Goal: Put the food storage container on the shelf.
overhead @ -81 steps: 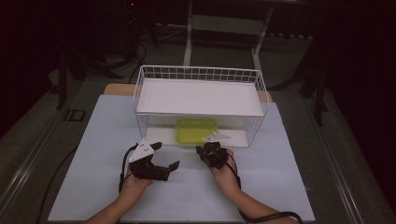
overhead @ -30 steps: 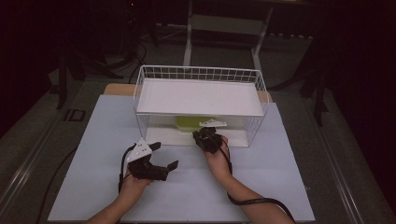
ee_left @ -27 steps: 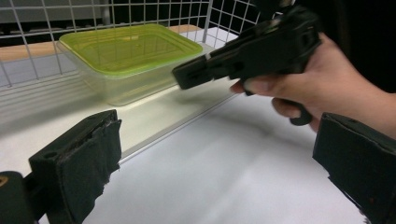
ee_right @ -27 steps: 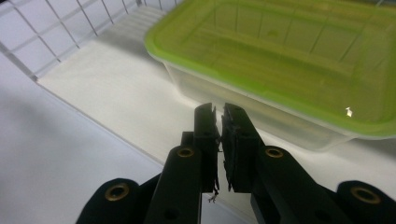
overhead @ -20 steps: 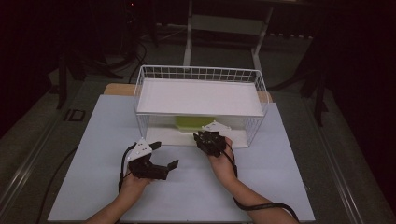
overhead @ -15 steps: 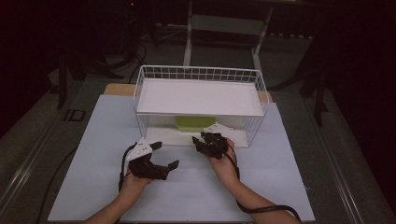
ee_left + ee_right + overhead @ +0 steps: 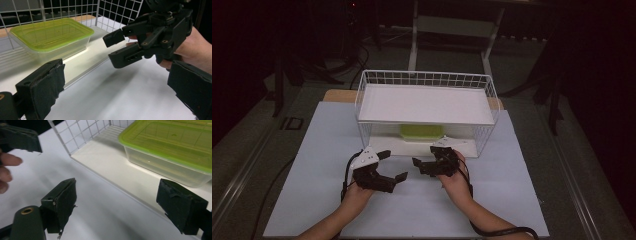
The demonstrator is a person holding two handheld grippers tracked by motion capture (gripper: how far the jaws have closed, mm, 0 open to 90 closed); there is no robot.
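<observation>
We hold both the left gripper and right gripper wide open, empty. The green-lidded container sits at 12 o'clock under the wire rack's shelf. We judge a high approach would snag the shelf edge.

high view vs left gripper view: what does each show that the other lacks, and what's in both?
High view alone: the rack's upper shelf, the whole white mat, both forearms, the left gripper from outside, open.

Left gripper view alone: the container's clear walls under its green lid, and the worn pads on its own jaws.

Both: the right gripper, open, in front of the rack, and the green-lidded container on the lower shelf.
</observation>
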